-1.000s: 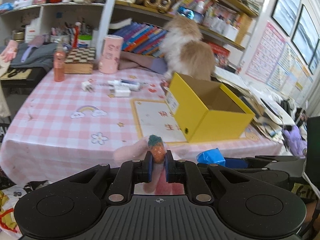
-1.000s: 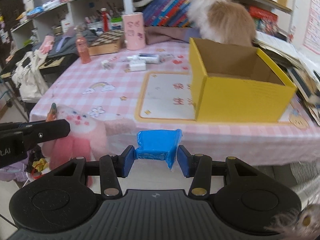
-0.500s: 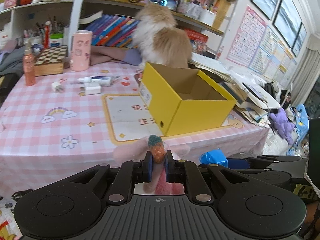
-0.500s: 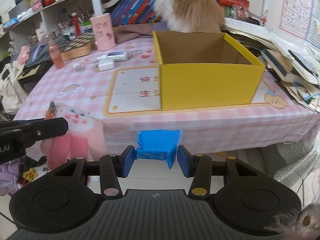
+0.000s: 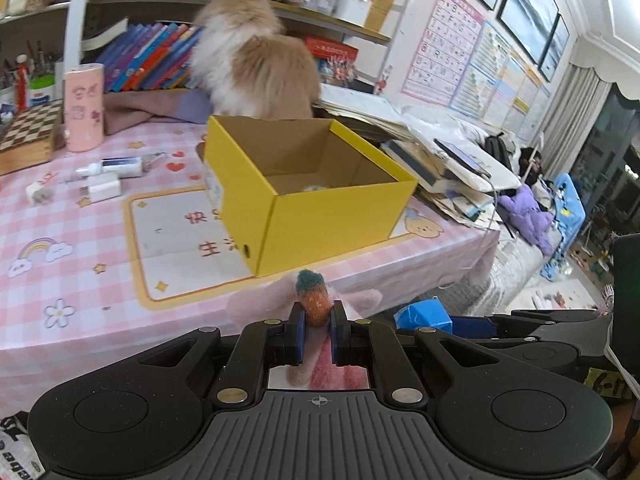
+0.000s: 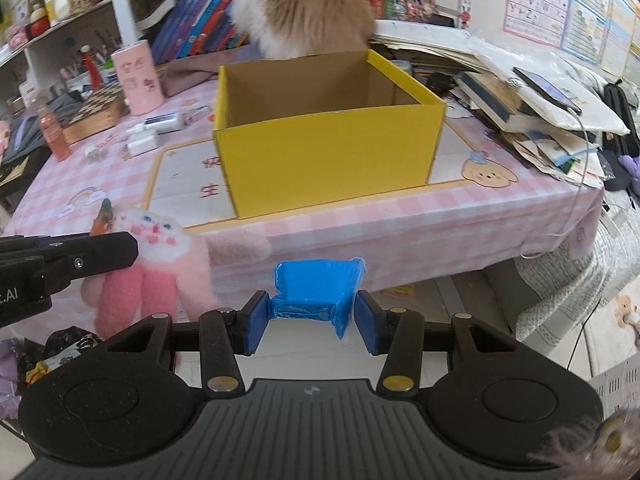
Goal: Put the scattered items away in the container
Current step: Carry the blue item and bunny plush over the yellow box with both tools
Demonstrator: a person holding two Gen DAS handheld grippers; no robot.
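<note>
An open yellow cardboard box (image 5: 320, 216) (image 6: 328, 152) stands on the pink checked table (image 5: 72, 264) (image 6: 400, 224). My left gripper (image 5: 316, 322) is shut on a pink plush rabbit toy (image 6: 160, 256) by its small orange carrot (image 5: 314, 300), held in front of the table's near edge. My right gripper (image 6: 310, 312) is shut on a blue plastic-wrapped packet (image 6: 316, 288) (image 5: 424, 314), also before the table edge, below the box. In the right wrist view the left gripper (image 6: 116, 248) is at the far left with the rabbit hanging from it.
A fluffy cat (image 5: 256, 64) (image 6: 304, 8) stands right behind the box. A pink cup (image 5: 84, 106), a tube (image 5: 120, 168), small white chargers (image 5: 102, 190) and a chessboard box (image 5: 28, 136) lie at the table's back left. Stacked books and papers (image 6: 532, 100) crowd the right.
Both grippers have swung to the right along the table's front edge with their loads; the yellow box now sits nearer the middle of both views. The grips have not altered.
</note>
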